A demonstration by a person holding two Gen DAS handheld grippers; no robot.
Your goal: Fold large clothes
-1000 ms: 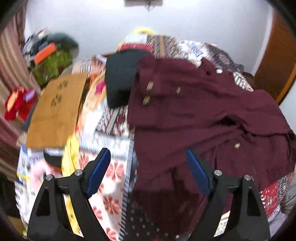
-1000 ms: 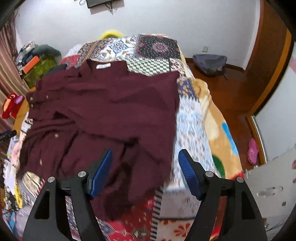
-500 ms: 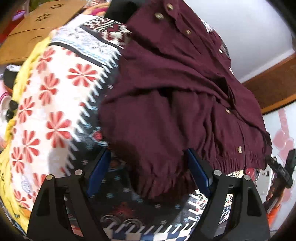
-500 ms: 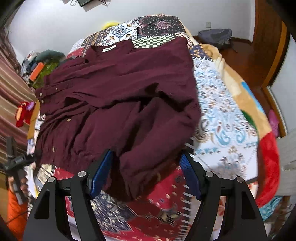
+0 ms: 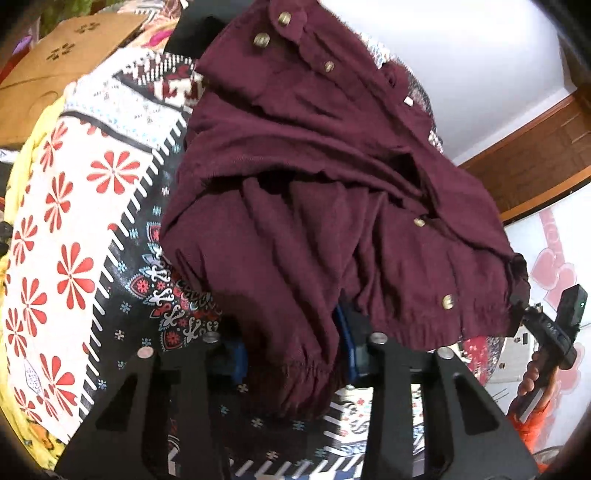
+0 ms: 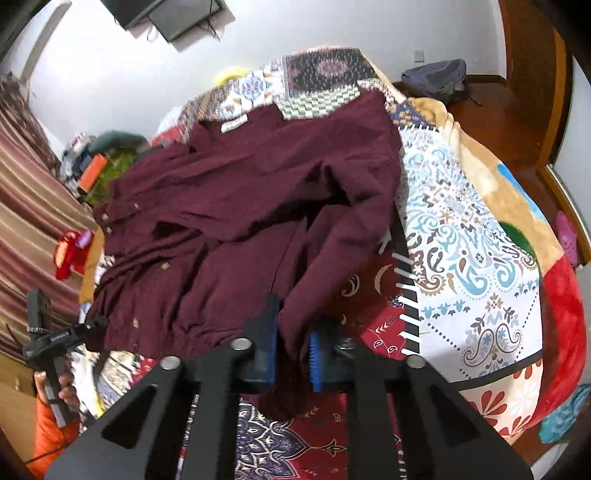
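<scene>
The shirt [image 5: 303, 192] is matt, finely ribbed cloth with shiny metal buttons [image 5: 448, 301]; the quilt [image 6: 465, 236] is smooth printed cloth.

Maroon shirt [image 5: 303, 221] w/ brass-tone buttons, white neck label, ahead of my claws. My pads [image 6: 314, 354] blue, frames black. Patchwork quilt [image 5: 85, 206] under: white w/ red flowers off my left claw, blue paisley [image 6: 469, 258], red patch by my right.

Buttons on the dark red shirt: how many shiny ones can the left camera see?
5 buttons on the shirt: three near the top edge, one in the middle, one by the gathered hem. Folds may hide more.
</scene>
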